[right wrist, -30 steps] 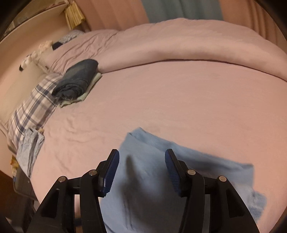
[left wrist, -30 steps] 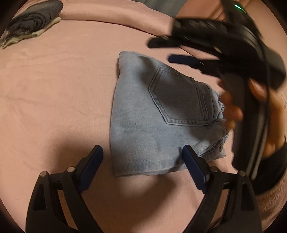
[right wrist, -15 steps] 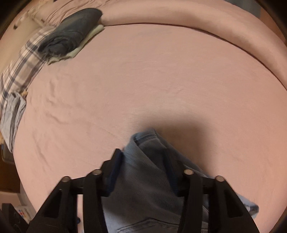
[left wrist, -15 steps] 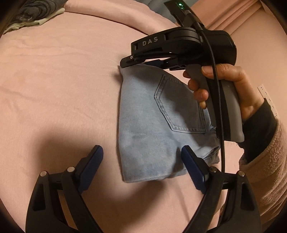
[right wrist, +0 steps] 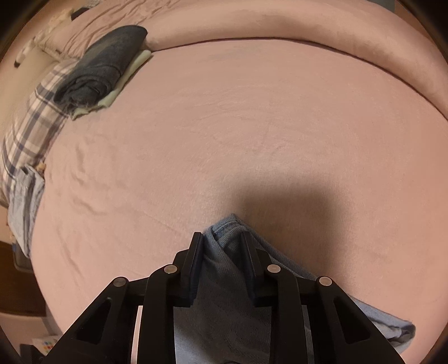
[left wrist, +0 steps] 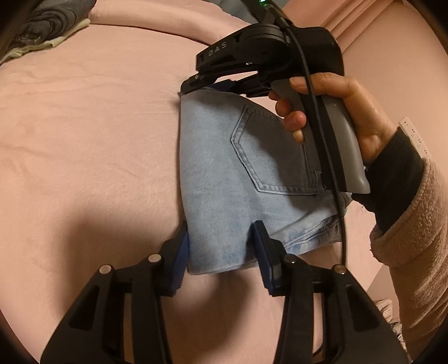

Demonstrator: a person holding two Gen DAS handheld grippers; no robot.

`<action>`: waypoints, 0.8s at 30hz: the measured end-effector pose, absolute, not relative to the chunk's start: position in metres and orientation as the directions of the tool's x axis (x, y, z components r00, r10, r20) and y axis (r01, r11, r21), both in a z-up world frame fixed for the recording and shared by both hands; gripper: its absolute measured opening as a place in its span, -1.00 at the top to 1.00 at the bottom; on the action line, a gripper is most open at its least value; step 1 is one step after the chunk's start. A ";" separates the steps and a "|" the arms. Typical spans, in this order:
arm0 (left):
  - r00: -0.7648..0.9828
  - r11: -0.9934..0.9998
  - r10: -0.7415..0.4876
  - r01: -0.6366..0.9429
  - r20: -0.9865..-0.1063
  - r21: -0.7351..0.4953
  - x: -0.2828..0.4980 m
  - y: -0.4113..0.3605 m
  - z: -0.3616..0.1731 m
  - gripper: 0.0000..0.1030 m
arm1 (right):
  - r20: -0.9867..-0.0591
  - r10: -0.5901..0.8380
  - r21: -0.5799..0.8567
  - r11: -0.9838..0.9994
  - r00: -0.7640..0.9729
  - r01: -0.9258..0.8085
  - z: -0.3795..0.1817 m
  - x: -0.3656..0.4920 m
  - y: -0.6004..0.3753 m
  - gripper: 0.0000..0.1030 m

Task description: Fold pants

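Left wrist view: the folded light-blue pants [left wrist: 240,179] lie on the pink bed cover [left wrist: 89,145], back pocket facing up. The left gripper [left wrist: 221,246] has just been closing; its blue pads now pinch the near corner of the pants, with the fabric bunched between them. At the far corner, the right gripper [left wrist: 212,84], held by a hand [left wrist: 347,117] in a dark cuff and pink fleece sleeve [left wrist: 414,240], bears on the pants' edge. A stack of dark folded clothes [left wrist: 47,25] sits far off at upper left. Right wrist view: the right gripper [right wrist: 221,252] has also just been closing, and its jaws clamp a raised fold of the pants [right wrist: 224,268] at the corner. The dark folded clothes [right wrist: 103,67] rest on a pale garment beside a plaid pillow [right wrist: 30,128].
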State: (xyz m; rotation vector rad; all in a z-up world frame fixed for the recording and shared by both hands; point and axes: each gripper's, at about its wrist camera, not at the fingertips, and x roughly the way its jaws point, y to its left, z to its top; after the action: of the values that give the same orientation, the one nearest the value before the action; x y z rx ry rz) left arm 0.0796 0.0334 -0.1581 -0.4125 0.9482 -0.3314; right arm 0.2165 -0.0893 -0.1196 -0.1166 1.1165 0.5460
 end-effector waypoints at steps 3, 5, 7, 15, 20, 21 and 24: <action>0.554 0.869 -0.439 0.063 -0.707 -0.490 0.066 0.046 -0.158 0.02 | -0.817 0.401 0.201 0.871 0.414 -0.448 -0.100 0.204 -0.103 0.48; 0.576 0.883 -0.411 0.059 -0.706 -0.466 0.063 0.056 -0.158 -0.14 | -0.771 0.433 0.217 0.868 0.466 -0.447 -0.082 0.185 -0.118 0.48; 0.598 0.896 -0.386 0.061 -0.702 -0.440 0.061 0.056 -0.150 -0.19 | -0.726 0.452 0.191 0.857 0.518 -0.479 -0.065 0.157 -0.131 0.48; 0.693 0.938 -0.294 0.077 -0.659 -0.338 0.075 0.042 -0.120 -0.58 | -0.682 0.330 0.026 0.902 0.652 -0.430 -0.076 0.044 -0.196 -0.04; 0.671 0.965 -0.242 0.094 -0.701 -0.243 0.097 0.025 -0.126 -0.59 | -0.654 0.265 0.019 0.942 0.708 -0.335 -0.090 0.011 -0.230 -0.04; 0.661 0.968 -0.237 0.096 -0.712 -0.233 0.100 0.029 -0.131 -0.59 | -0.647 0.263 0.016 0.943 0.716 -0.332 -0.092 0.007 -0.231 -0.04; 0.612 0.980 -0.199 0.110 -0.766 -0.168 0.112 0.021 -0.147 -0.55 | -0.628 0.250 -0.013 0.944 0.737 -0.331 -0.102 0.003 -0.230 -0.04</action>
State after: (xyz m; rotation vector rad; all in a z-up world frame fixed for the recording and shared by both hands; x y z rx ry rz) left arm 0.1117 0.0206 -0.1473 -0.1077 0.8956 -0.1786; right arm 0.0027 -0.2298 -0.1021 -0.1264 0.6710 0.3195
